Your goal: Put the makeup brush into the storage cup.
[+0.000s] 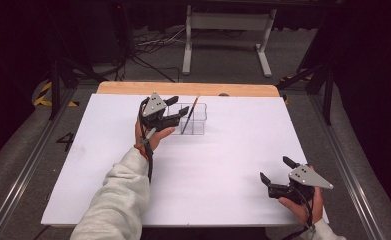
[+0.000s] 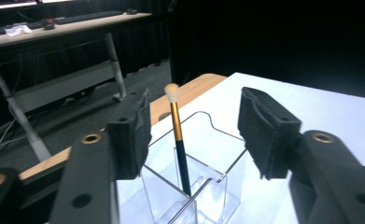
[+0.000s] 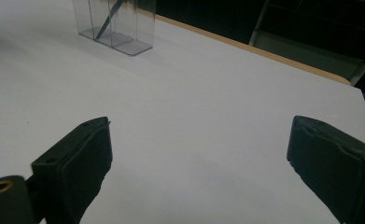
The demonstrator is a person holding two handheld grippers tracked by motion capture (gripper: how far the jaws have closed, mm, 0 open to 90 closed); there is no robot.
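Two grippers, high view: both sit over a white board (image 1: pixel 223 165) that covers the table.
Left gripper, high view: the left gripper (image 1: pixel 177 109) hovers at the far middle of the board, just left of a clear organizer (image 1: pixel 195 122), jaws apart.
Brush, high view: a makeup brush (image 1: pixel 190 114) stands tilted in the organizer, its tip leaning up and away over the far rim.
Right gripper, high view: the right gripper (image 1: pixel 275 171) rests near the board's near right corner, well apart from the organizer, jaws spread wide with nothing between them.
Left gripper view: the left gripper (image 2: pixel 194 128) has its pads (image 2: pixel 136 135) parted; the makeup brush (image 2: pixel 180 149) rises in the gap, touching neither pad.
Brush detail, left gripper view: pale bristles on top, a gold band below, then a dark handle standing in a compartment of the clear organizer (image 2: pixel 213 186).
Right gripper view: the right gripper (image 3: pixel 199 154) is spread over bare board, and the clear organizer (image 3: pixel 115 28) stands far off at the upper left.
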